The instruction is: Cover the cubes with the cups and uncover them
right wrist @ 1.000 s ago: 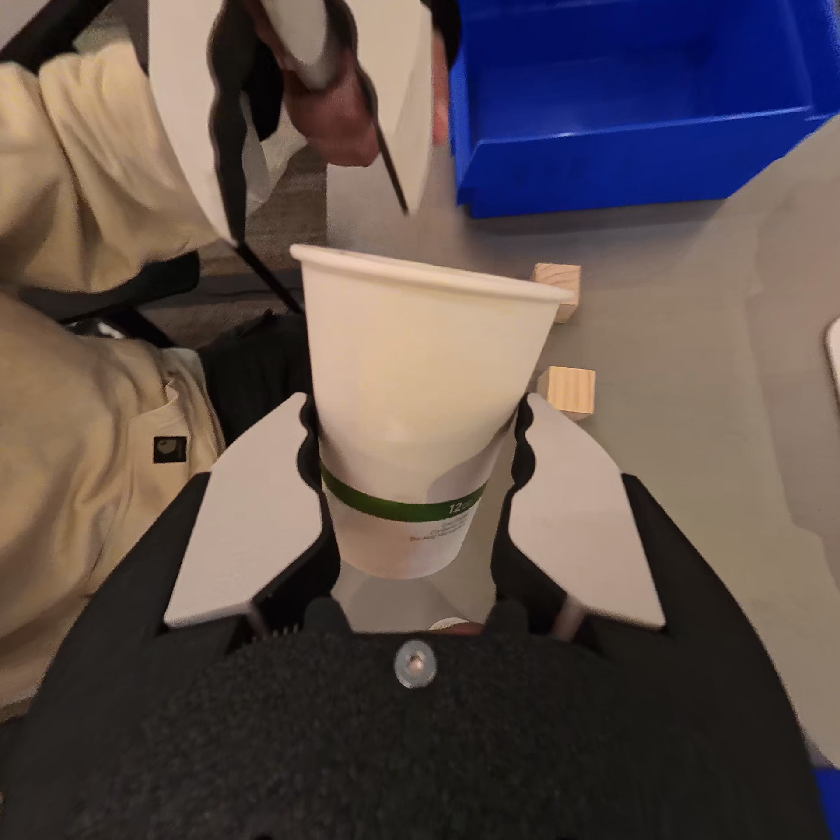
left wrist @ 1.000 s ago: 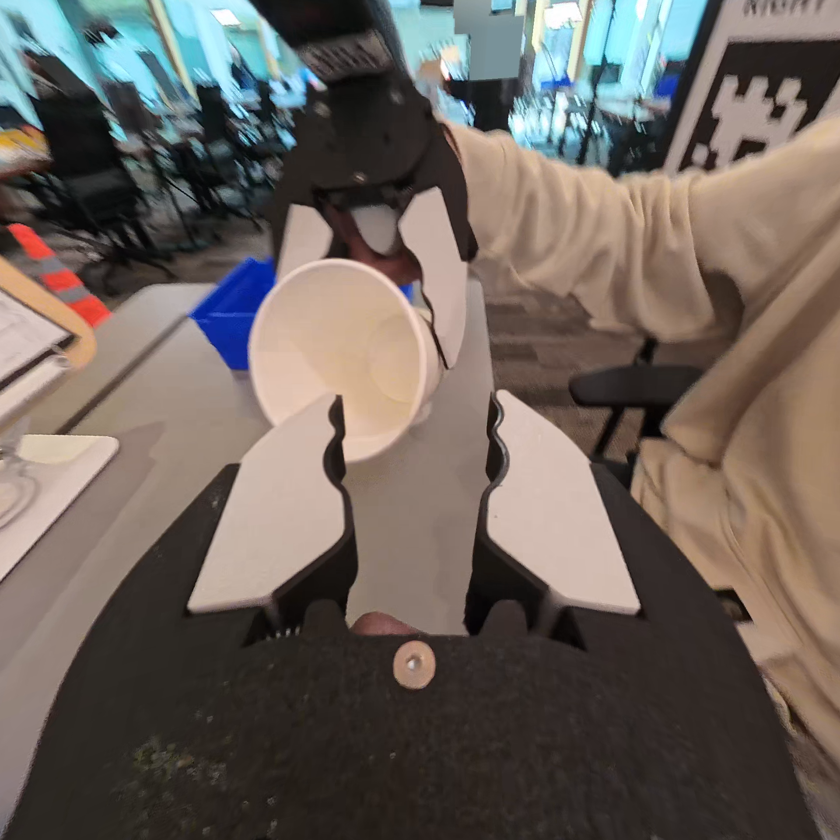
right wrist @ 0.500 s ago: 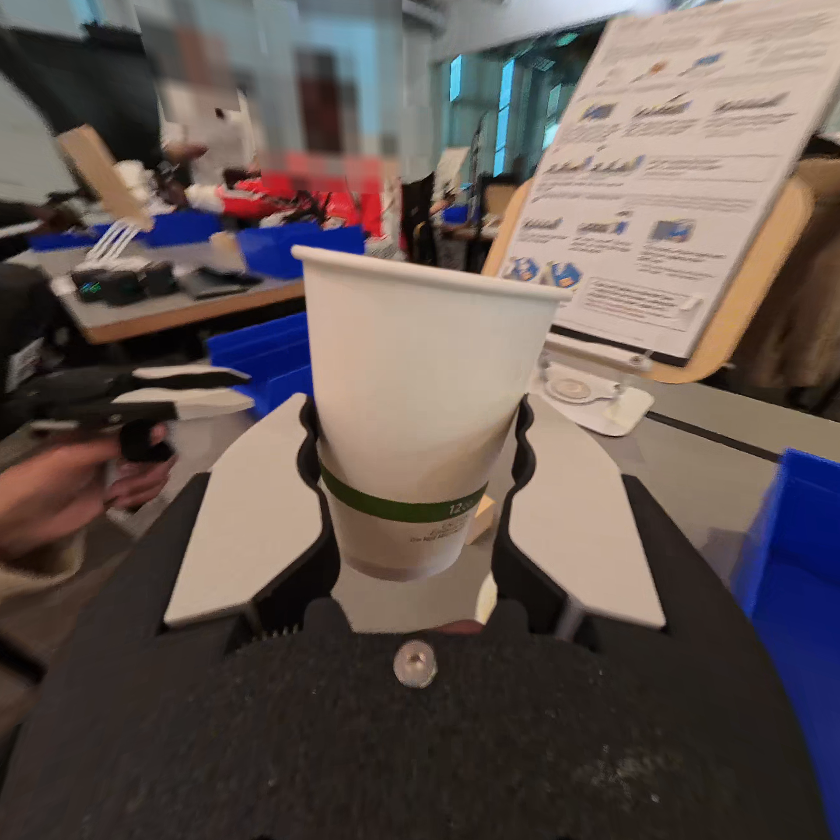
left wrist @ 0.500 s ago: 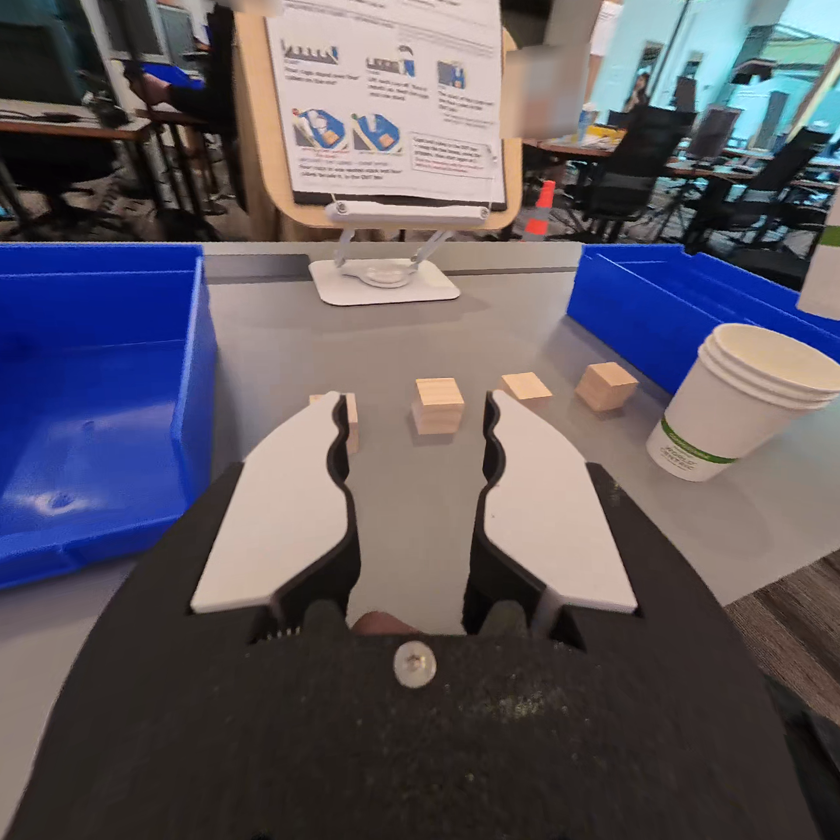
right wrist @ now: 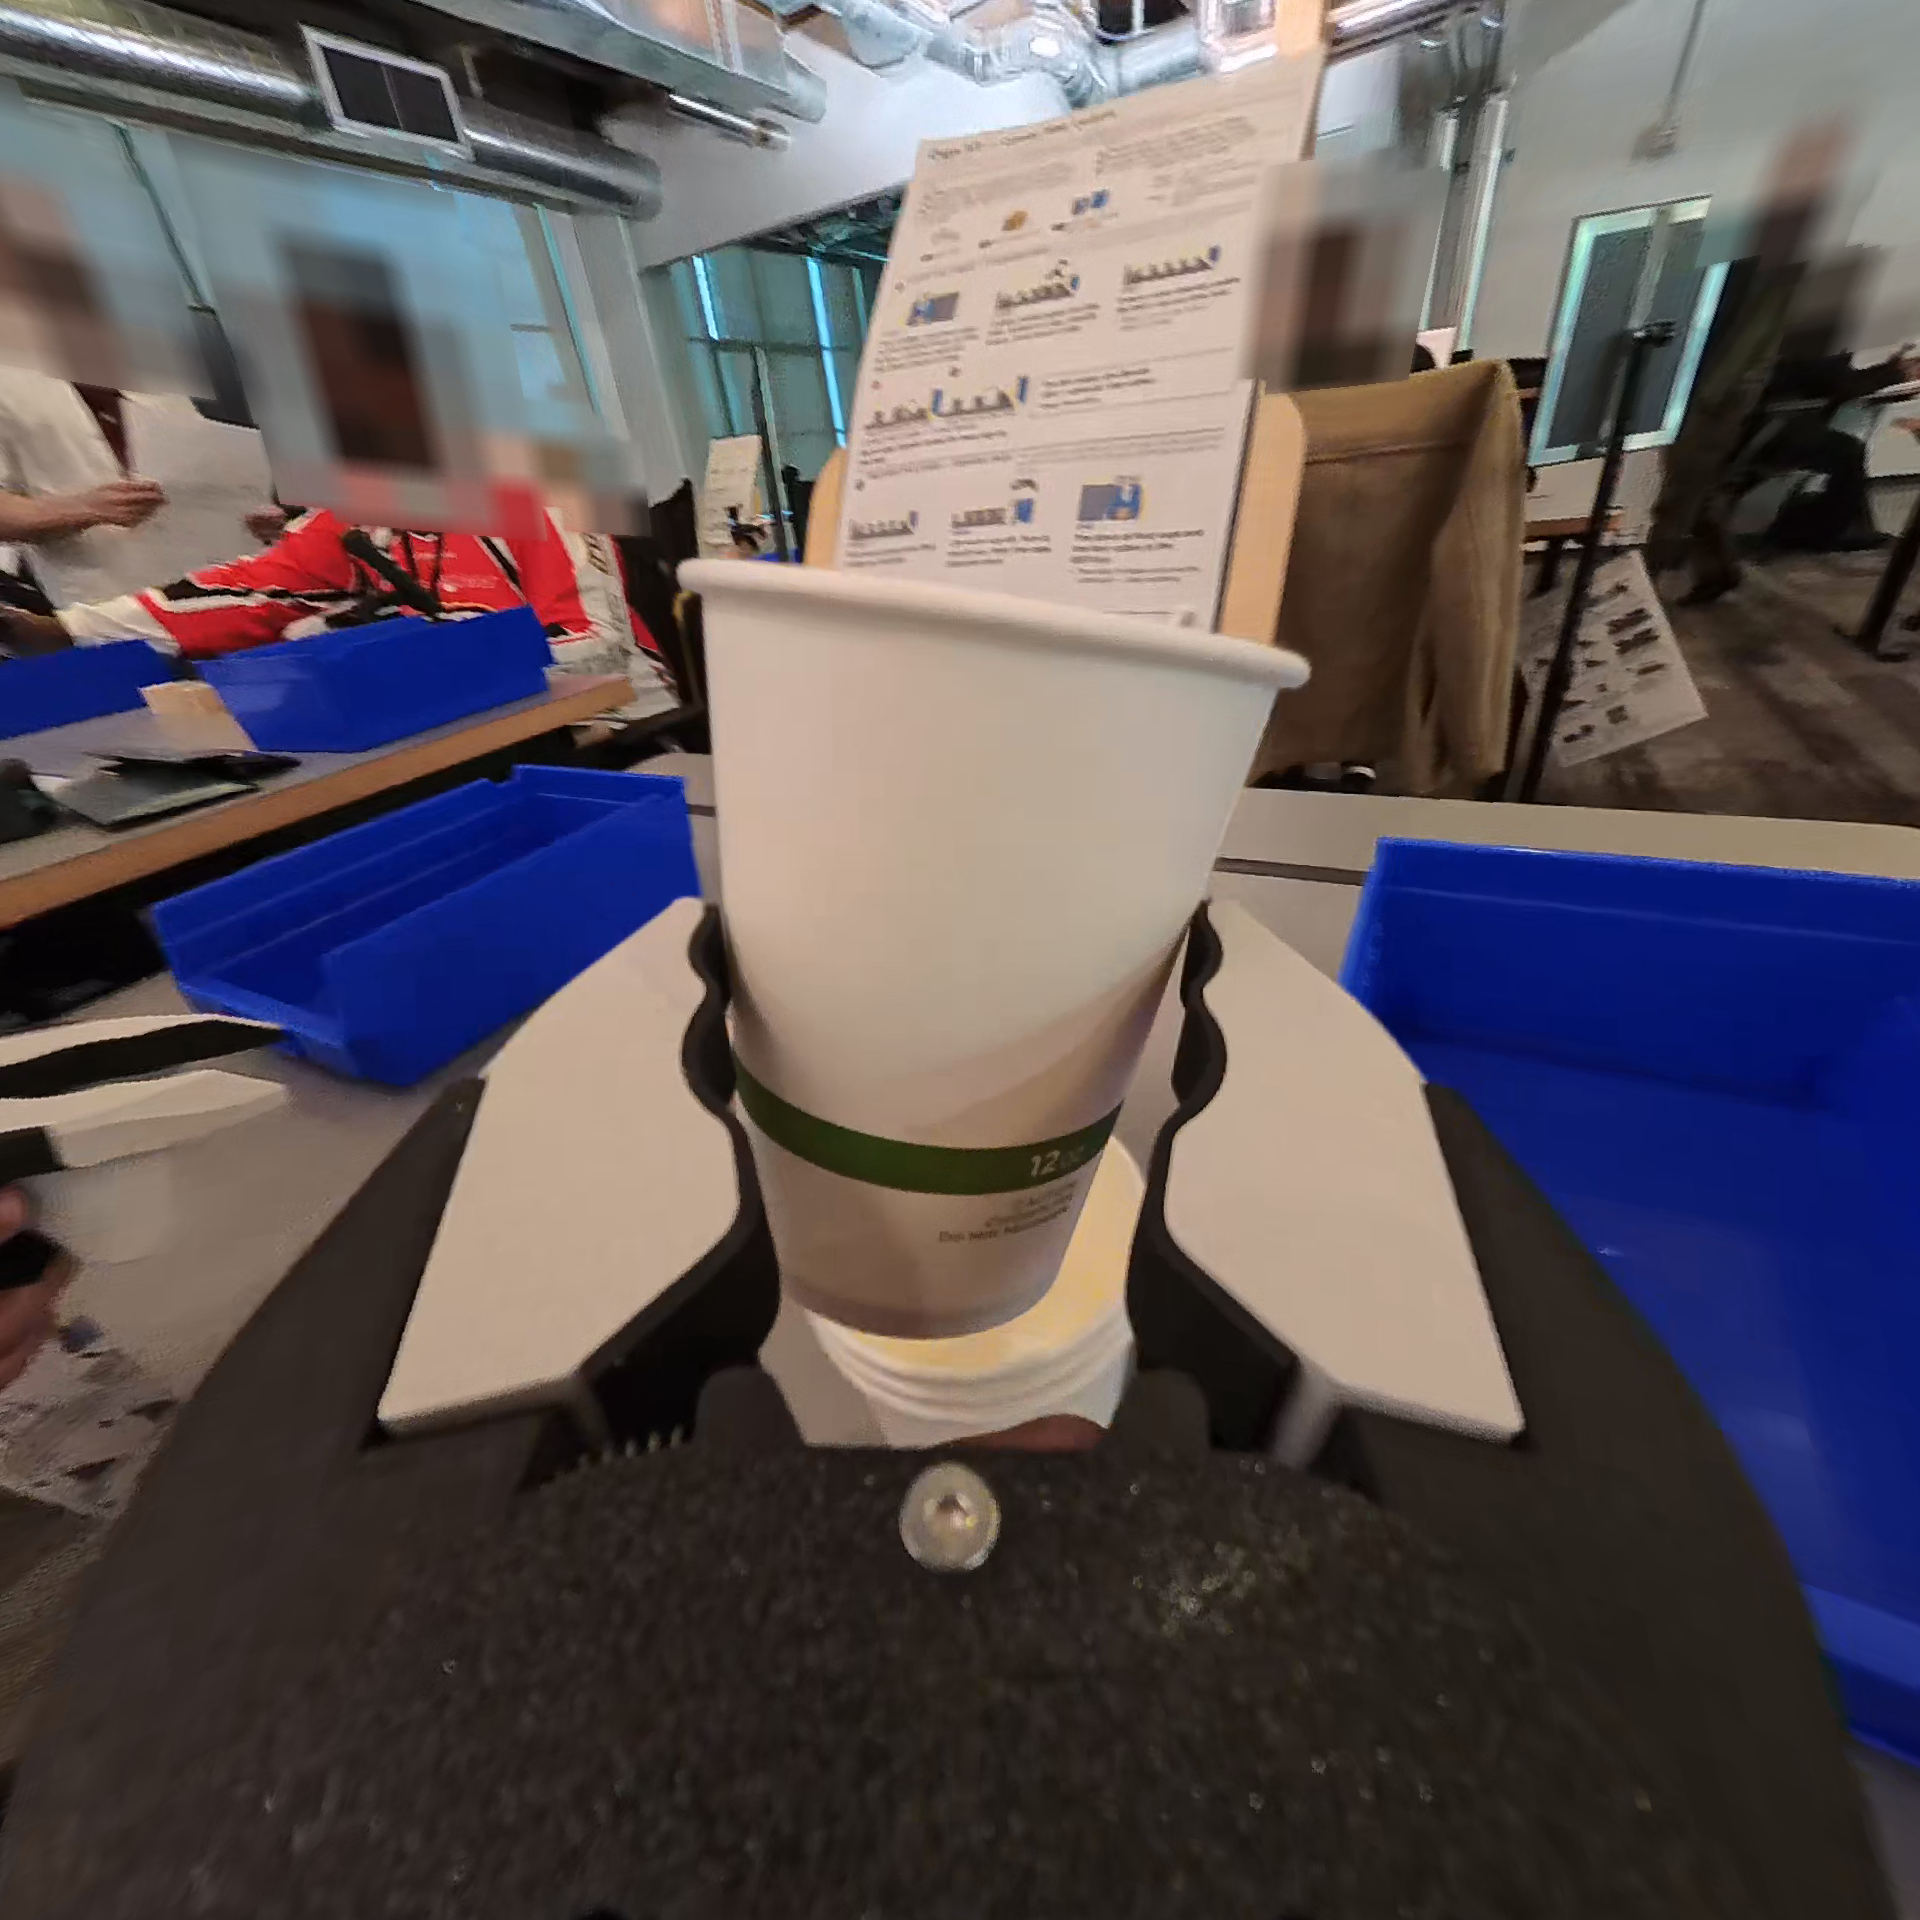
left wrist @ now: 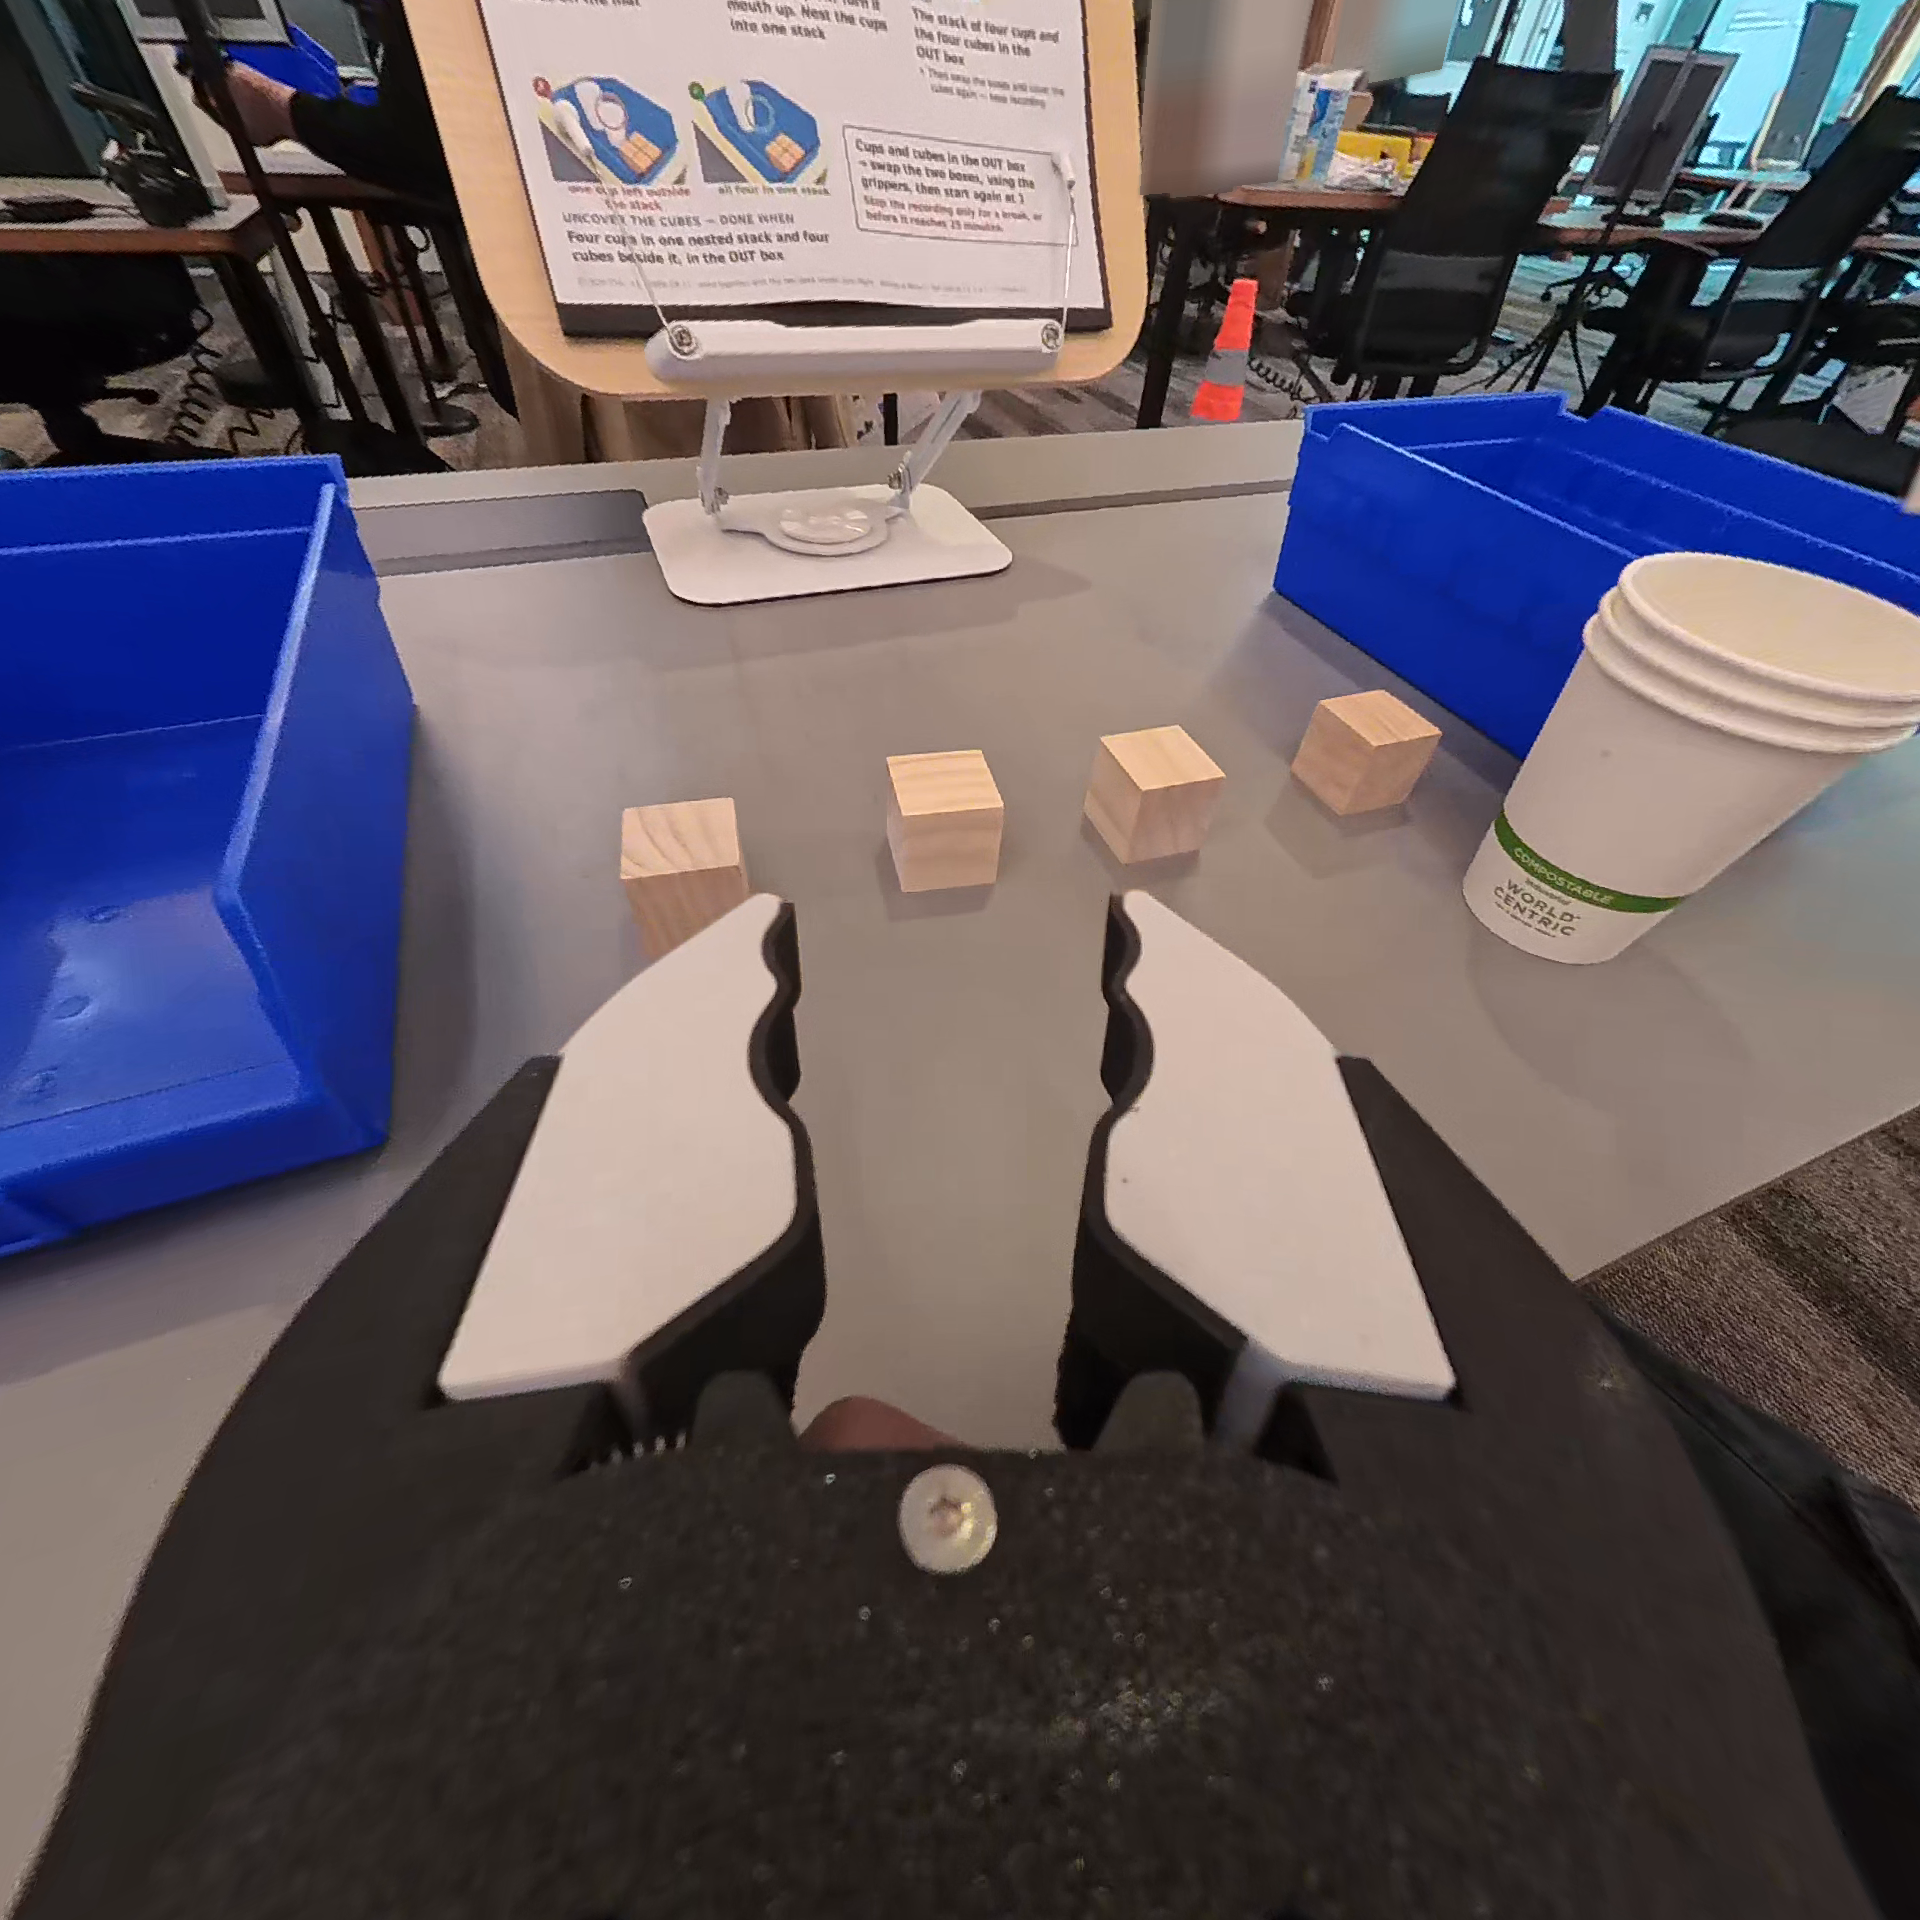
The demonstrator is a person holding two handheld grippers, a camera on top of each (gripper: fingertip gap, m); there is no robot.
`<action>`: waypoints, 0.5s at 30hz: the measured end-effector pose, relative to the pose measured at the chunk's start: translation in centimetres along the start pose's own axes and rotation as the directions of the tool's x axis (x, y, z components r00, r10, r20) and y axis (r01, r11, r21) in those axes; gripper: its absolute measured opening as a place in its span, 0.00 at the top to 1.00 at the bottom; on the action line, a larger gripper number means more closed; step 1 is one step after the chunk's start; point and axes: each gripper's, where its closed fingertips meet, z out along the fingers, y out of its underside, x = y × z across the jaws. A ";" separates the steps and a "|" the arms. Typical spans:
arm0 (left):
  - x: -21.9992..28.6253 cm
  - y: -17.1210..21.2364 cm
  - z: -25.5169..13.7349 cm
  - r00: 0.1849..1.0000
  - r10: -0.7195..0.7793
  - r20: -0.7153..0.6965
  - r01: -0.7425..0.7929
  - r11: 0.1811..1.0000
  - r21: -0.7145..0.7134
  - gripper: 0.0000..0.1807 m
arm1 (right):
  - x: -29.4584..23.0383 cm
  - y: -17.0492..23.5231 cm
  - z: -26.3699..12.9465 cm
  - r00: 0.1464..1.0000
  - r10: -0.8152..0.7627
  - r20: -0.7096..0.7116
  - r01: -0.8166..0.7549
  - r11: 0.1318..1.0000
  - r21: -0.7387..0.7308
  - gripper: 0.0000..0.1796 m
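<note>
Meanwhile right tongs (right wrist: 948, 1023) clamp cup (right wrist: 977, 894) above stack (right wrist: 997, 1361).

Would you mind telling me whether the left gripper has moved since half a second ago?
Yes. The left gripper has advanced toward the wooden cubes and turned slightly left; the document stand looms nearer.

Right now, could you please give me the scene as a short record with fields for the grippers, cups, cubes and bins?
left gripper: open, empty, above the grey table
right gripper: shut on a white paper cup, mouth up
cup stack: nested cups, upright on the table, right of the cubes
wooden cubes: four in a row, all uncovered
blue bins: one at each end of the row, nothing seen inside
instruction board: on a stand behind the cubes
</note>
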 end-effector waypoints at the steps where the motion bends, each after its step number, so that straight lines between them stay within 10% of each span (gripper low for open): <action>1: 0.1 0.1 0.1 1.000 0.002 -0.004 -0.002 1.000 -0.004 0.69 | 0.5 0.5 0.2 1.000 -0.015 -0.010 0.015 1.000 -0.011 0.54; 15: 1.5 1.4 1.1 0.997 0.037 -0.070 -0.041 0.998 -0.056 0.70 | 0.8 5.7 3.1 0.990 -0.134 -0.045 0.121 0.969 -0.215 0.53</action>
